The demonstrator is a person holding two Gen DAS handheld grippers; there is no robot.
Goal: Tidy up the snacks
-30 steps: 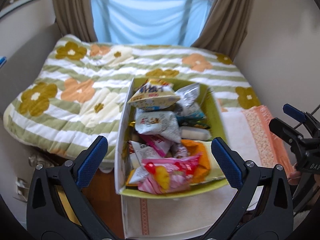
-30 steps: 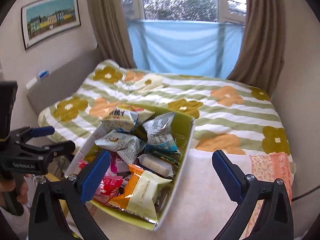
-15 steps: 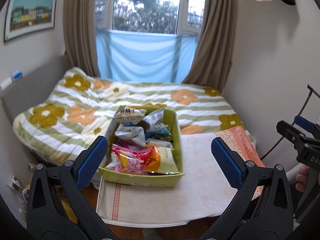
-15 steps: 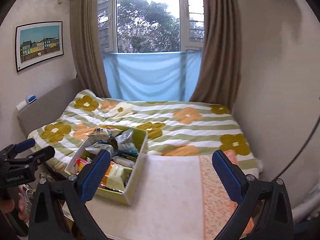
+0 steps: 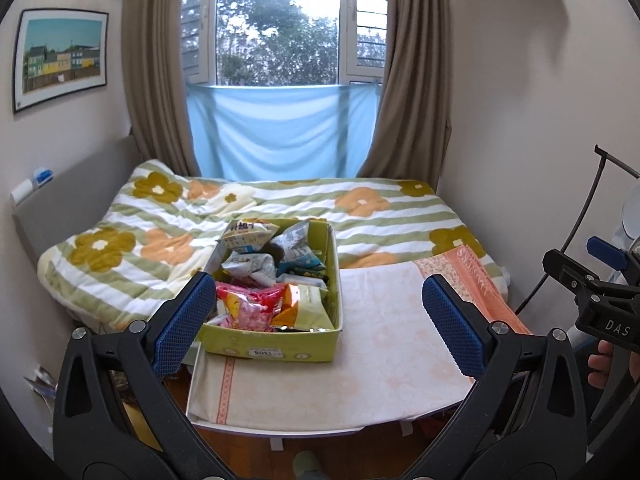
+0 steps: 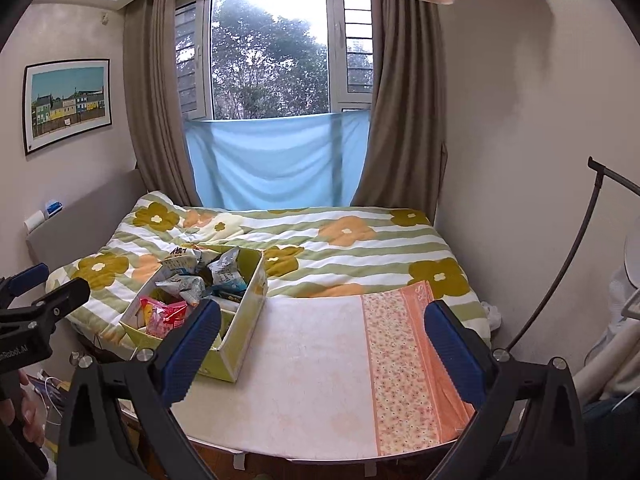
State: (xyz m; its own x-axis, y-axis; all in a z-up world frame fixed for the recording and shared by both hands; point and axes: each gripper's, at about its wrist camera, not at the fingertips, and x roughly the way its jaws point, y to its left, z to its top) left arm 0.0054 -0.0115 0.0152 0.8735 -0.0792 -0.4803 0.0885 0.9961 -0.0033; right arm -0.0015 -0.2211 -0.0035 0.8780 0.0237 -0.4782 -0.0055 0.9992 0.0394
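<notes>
Left wrist view: both claws [image 5: 316,318] [image 6: 320,344] gape empty; crinkly snack packets [image 5: 256,304] fill a green cardboard box [image 5: 280,344].

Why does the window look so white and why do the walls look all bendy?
In the left wrist view the window is bright daylight, so the sky washes out to white; the snack box stays sharp. In the right wrist view the fisheye lens bows the curtains and walls, and the corners go black. Both the left gripper and right gripper are in focus.
</notes>
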